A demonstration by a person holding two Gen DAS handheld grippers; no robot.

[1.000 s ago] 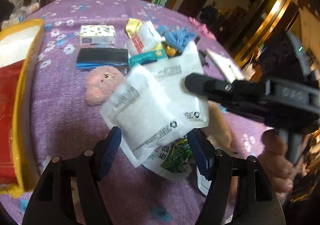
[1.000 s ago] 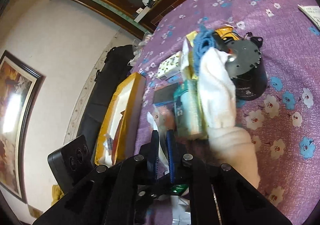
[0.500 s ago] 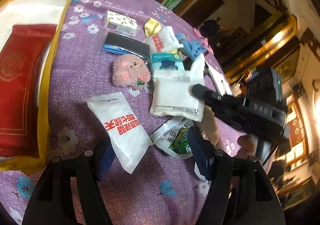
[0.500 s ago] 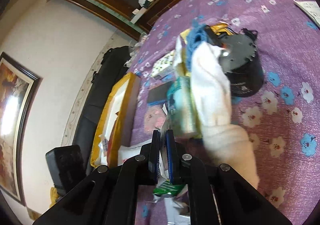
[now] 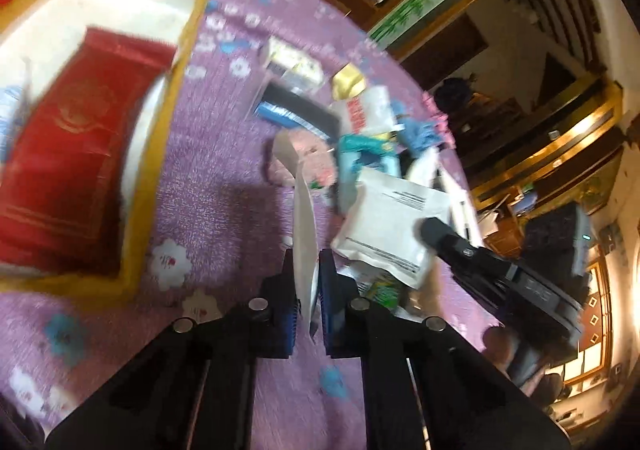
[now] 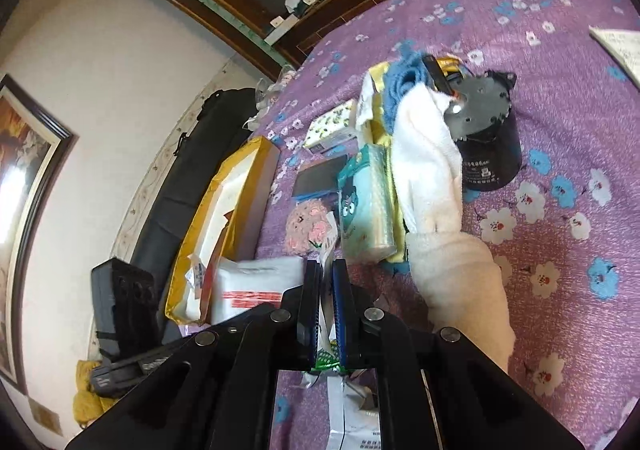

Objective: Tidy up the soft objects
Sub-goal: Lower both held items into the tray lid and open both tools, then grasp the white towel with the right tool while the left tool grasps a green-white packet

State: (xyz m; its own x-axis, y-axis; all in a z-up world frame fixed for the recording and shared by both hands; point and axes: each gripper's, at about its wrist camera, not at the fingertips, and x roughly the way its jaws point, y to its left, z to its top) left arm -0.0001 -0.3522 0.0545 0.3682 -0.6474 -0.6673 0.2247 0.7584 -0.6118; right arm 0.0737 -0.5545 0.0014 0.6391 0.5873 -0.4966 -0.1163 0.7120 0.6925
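Observation:
My left gripper (image 5: 308,278) is closing its jaws on a white packet with red print (image 5: 302,209), which hangs edge-on between the pads above the purple flowered cloth (image 5: 224,217). In the right wrist view that same packet (image 6: 256,282) shows next to the yellow box (image 6: 240,169). My right gripper (image 6: 326,282) is shut on the thin edge of a white pouch with black print (image 5: 388,226). A pink plush flower (image 5: 310,157), a teal tissue pack (image 6: 364,201) and a white towel (image 6: 428,169) lie beyond.
The yellow-rimmed box (image 5: 160,153) at left holds a red pouch (image 5: 68,161). A green snack packet (image 5: 380,290) lies under the pouch. A black cylinder (image 6: 488,145), a blue cloth (image 6: 404,77), a black-and-blue packet (image 5: 296,109) and a patterned pack (image 5: 292,61) lie further back.
The left gripper shut on the white red-print packet that lay flat on the cloth, lifted it on edge, and rolled and shifted toward the yellow box. The right gripper stayed shut.

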